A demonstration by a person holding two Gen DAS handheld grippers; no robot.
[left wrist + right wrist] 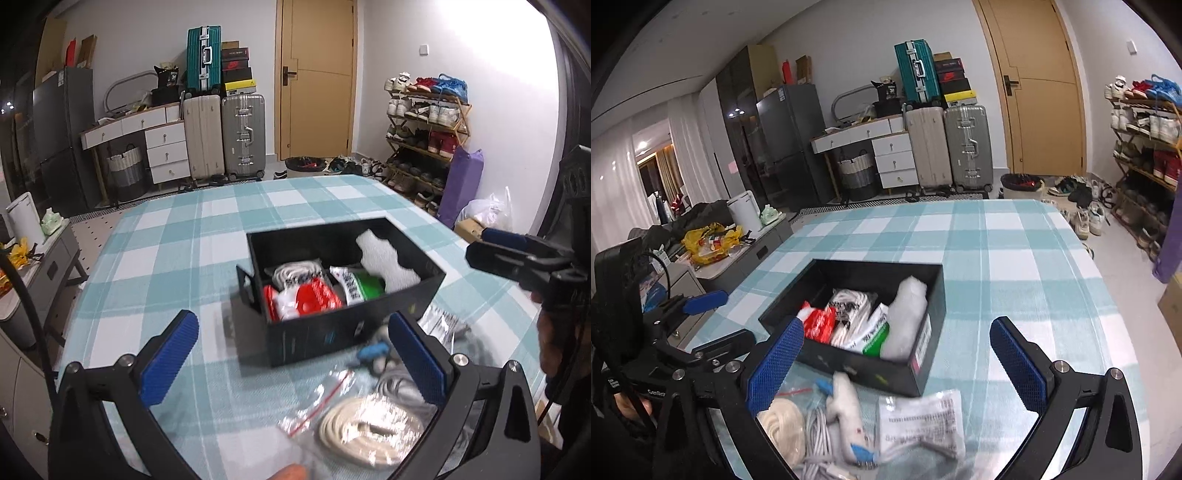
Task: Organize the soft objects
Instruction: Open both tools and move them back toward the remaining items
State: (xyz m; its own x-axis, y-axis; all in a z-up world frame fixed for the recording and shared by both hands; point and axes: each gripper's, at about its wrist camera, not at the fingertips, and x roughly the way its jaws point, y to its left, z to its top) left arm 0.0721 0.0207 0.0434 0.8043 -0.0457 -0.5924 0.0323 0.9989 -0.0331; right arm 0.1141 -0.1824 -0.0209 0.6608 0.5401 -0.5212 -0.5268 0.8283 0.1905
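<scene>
Your desk, draped in a teal-and-white checked cloth, carries everything. On it sits the black box, open at the top and already part filled: a white foam piece leans along one side, with a green-and-white packet, a red-and-white packet and a coiled white cable packed beside it.

Just in front of the box, on the side nearest you, loose soft items lie on the cloth: a clear bag holding a coiled cream rope, a grey cable bundle, a white bagged item with blue parts and a flat printed plastic packet.

Your left hand-held gripper stands wide, nothing between its blue pads, hovering over the rope bag. Your right hand-held gripper is equally wide and grips nothing, held above the printed packet and the near edge of the box.
</scene>
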